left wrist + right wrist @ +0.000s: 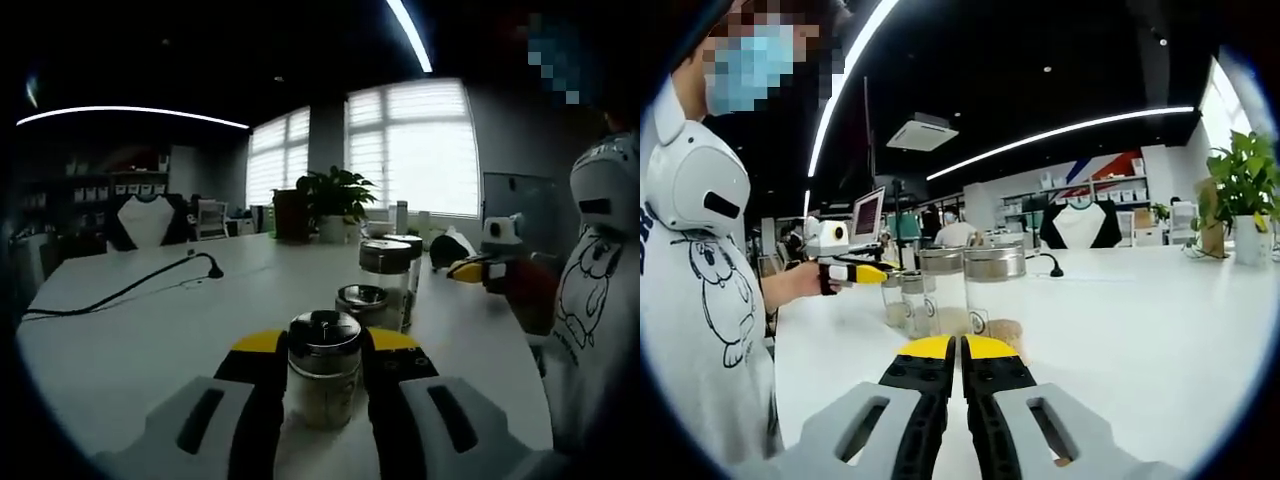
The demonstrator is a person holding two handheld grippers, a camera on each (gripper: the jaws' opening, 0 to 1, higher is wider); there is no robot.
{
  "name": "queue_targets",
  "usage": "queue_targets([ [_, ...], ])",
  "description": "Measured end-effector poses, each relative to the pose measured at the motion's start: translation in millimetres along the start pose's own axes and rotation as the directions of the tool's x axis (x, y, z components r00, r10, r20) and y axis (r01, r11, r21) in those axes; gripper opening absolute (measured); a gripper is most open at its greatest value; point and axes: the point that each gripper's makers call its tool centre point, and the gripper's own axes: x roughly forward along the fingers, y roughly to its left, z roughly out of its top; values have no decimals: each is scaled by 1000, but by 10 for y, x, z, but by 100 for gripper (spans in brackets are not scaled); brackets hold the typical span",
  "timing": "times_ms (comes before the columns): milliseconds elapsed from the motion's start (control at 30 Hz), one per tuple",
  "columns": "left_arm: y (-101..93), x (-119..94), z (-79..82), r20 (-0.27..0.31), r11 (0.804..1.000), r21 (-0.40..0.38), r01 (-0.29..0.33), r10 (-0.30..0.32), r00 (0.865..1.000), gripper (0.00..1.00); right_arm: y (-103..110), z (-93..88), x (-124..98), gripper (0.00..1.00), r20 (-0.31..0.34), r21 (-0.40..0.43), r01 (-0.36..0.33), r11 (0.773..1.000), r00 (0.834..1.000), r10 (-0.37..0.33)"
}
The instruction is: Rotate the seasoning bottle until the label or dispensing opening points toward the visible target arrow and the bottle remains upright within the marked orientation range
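While upright, seasoning bottle [323, 368] between left tongs [322, 352].

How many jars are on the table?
4: one between the left gripper jaws, a short one behind it, two tall ones farther back. Others may hide.

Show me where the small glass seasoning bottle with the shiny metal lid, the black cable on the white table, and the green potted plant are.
Small glass seasoning bottle [323, 372]: left gripper view, on its glass body between the jaws.
Black cable [130, 291]: left gripper view, mid-length on the table.
Green potted plant [335, 195]: left gripper view, on its leaves.
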Motion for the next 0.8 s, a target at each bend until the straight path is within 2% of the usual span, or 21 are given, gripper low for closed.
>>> queue_targets([
  [400,9,-12,-1,14,991,-14,-131,131,991,31,-38,-5,-16,0,1,8,19,1000,1000,-19],
  [567,36,-26,2,23,995,-18,-101,102,995,31,-32,-2,-14,0,4,9,13,1000,1000,-13],
  [700,35,-47,96,52,997,-4,-82,82,995,44,-21,5,-11,0,6,10,9,1000,1000,-9],
  [800,30,-71,152,63,998,12,-60,59,996,44,-2,9,4,0,7,10,1,1000,1000,-1],
])
